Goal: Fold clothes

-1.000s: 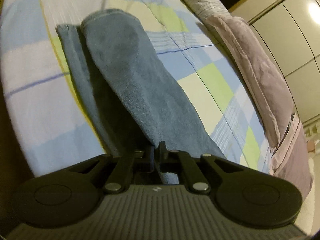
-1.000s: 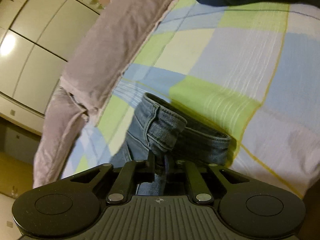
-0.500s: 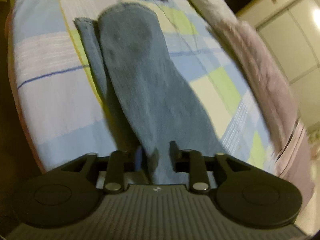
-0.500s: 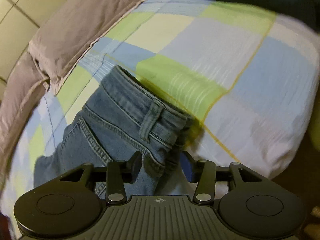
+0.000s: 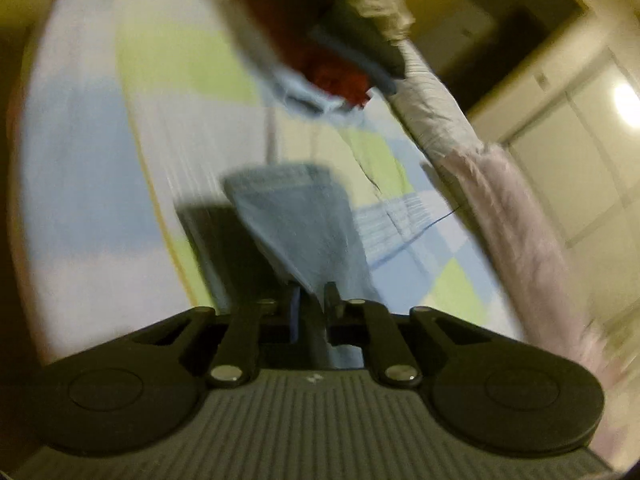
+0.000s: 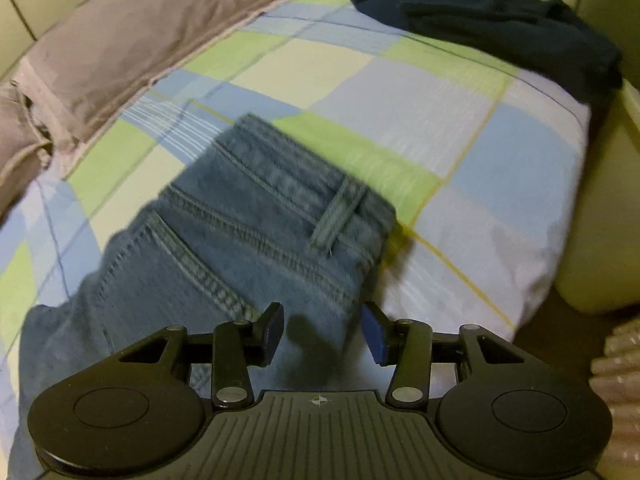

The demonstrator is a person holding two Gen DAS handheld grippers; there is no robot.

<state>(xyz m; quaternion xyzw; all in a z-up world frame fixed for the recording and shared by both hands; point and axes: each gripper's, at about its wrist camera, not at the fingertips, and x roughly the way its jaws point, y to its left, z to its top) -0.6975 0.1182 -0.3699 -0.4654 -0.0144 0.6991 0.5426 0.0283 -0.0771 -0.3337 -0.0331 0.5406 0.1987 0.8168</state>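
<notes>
In the blurred left wrist view we read no writing. Our left gripper, jaws just closing, pinches the jeans leg rising from the frame's centre off the checked bedsheet. A clothes pile sits at top centre.

In the right wrist view our right gripper points steeply down, jaws apart over the jeans' waistband at centre, not pressing it. A dark garment lies upper right, a grey blanket upper left.
</notes>
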